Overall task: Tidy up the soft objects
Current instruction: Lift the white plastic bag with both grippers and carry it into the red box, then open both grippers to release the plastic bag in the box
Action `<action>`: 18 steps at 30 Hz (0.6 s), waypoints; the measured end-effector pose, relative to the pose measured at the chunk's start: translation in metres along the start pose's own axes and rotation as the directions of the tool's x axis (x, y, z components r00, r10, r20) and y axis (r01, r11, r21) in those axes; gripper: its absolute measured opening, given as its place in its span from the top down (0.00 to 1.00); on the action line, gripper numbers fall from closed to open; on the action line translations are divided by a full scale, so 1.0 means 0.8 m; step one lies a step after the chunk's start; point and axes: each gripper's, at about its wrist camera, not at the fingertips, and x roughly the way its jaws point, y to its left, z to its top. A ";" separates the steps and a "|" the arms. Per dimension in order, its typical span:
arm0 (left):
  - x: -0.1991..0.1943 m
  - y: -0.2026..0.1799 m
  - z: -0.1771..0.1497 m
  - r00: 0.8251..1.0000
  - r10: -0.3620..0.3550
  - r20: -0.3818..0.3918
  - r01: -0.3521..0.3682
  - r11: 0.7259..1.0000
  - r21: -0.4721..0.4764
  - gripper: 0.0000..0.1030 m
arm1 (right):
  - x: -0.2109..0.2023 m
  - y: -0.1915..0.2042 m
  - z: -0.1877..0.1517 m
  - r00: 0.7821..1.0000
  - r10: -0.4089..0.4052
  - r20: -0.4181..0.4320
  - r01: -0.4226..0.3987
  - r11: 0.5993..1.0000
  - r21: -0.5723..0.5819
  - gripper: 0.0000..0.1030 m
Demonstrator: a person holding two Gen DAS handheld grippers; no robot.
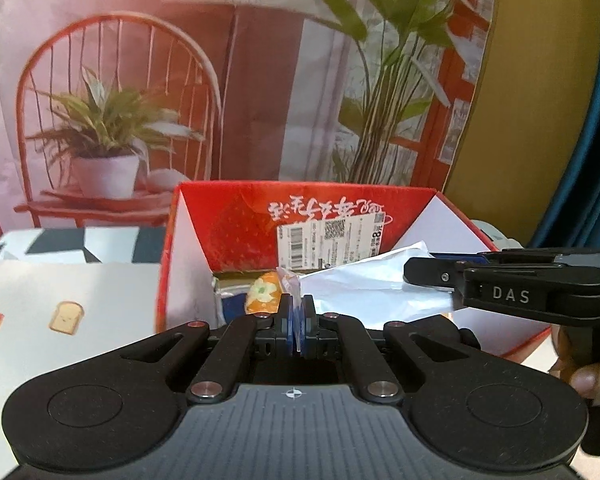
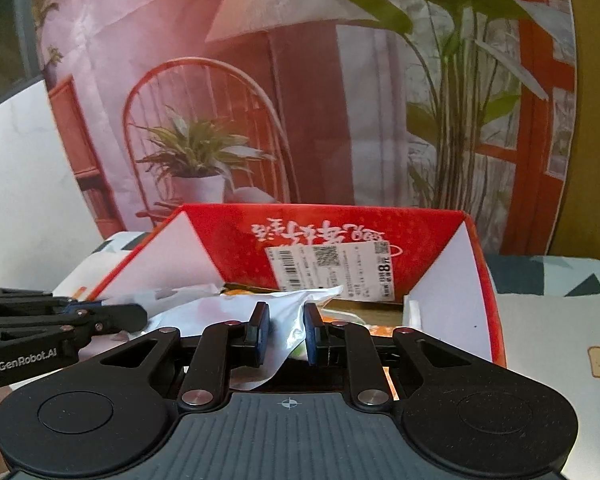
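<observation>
Jaws of our left gripper [image 1: 298, 320] and right gripper [image 2: 286, 334] both pinch the pouch [image 1: 364, 284] over the box [image 1: 236, 224] at twelve o'clock; we should lower it level.

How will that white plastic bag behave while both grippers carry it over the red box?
Probably floppy: the white plastic bag crumples and sags between the right gripper and left gripper. Likely light, since thin edges bear it. Its glossy film may slip over the red box.
</observation>
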 end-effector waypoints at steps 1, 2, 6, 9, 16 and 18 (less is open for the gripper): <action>0.004 -0.001 0.000 1.000 -0.002 -0.009 0.002 1.000 -0.002 0.96 | 0.003 -0.003 -0.001 1.000 -0.006 -0.001 0.006 1.000 0.020 0.83; 0.008 -0.003 0.000 1.000 -0.003 -0.019 0.003 1.000 0.001 0.96 | 0.007 -0.007 -0.003 1.000 -0.014 -0.007 0.014 0.999 0.036 0.83; 0.019 -0.008 -0.004 0.998 -0.019 -0.058 0.020 1.000 0.012 0.94 | 0.015 -0.016 -0.012 0.998 -0.044 -0.037 0.045 0.998 0.047 0.80; 0.016 -0.010 -0.005 0.998 -0.022 -0.053 0.023 1.000 0.020 0.89 | 0.012 -0.022 -0.015 0.996 -0.078 -0.036 0.079 0.996 0.048 0.76; -0.011 -0.008 -0.008 1.000 -0.013 -0.023 0.014 1.000 0.018 0.66 | -0.021 -0.022 -0.018 0.997 -0.075 0.037 0.074 0.997 0.025 0.60; -0.023 -0.007 -0.011 1.000 -0.009 -0.008 0.009 1.000 0.016 0.52 | -0.036 -0.018 -0.023 0.996 -0.057 0.063 0.056 0.998 0.016 0.52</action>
